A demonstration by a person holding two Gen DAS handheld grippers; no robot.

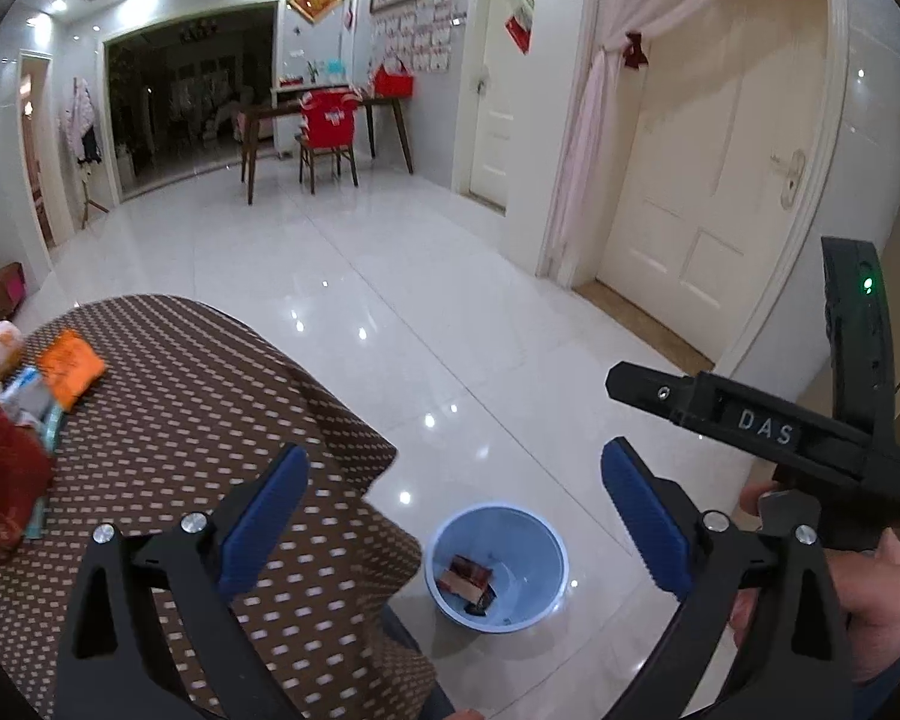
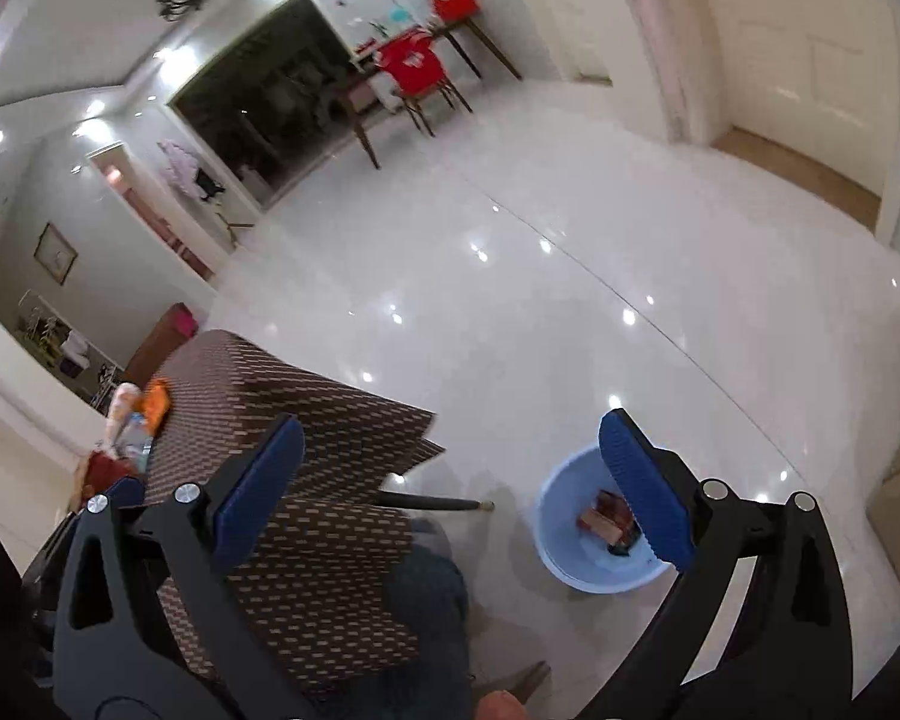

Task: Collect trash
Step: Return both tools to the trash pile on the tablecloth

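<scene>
Blue pads of the left tool (image 1: 450,531) sit nearest the lens, spread wide with nothing between them. Right tool (image 2: 450,495) likewise spread wide and empty; its body also shows at the right edge of the left wrist view, held in the person's right hand (image 1: 858,594).

Bin: a pale blue bucket (image 1: 497,567) stands on the white tile floor (image 1: 450,300), just off the corner of the bench (image 1: 198,408) with the brown dotted cloth. It already holds a few wrappers (image 1: 468,582) (one reddish-brown, one dark; count unclear).

Remaining trash: a cluster at the far left end of the bench — an orange packet (image 1: 69,366), a red packet (image 1: 0,480), and some white and pale blue pieces beside them (partly cut off by the frame edge, so I cannot say what they are). Packets appear to lie flat on the cloth.

Key relation: the trash lies up and to the left of both tools, well apart from them, while the bucket lies below and between them. Left tool is the nearer one to the pile; in the right wrist view the pile (image 2: 144,414) sits farther off, beyond the left pad.

Judgement: task partway done. Next pick probably falls to the left tool, reaching leftward across the bench, then back to the bucket.
</scene>
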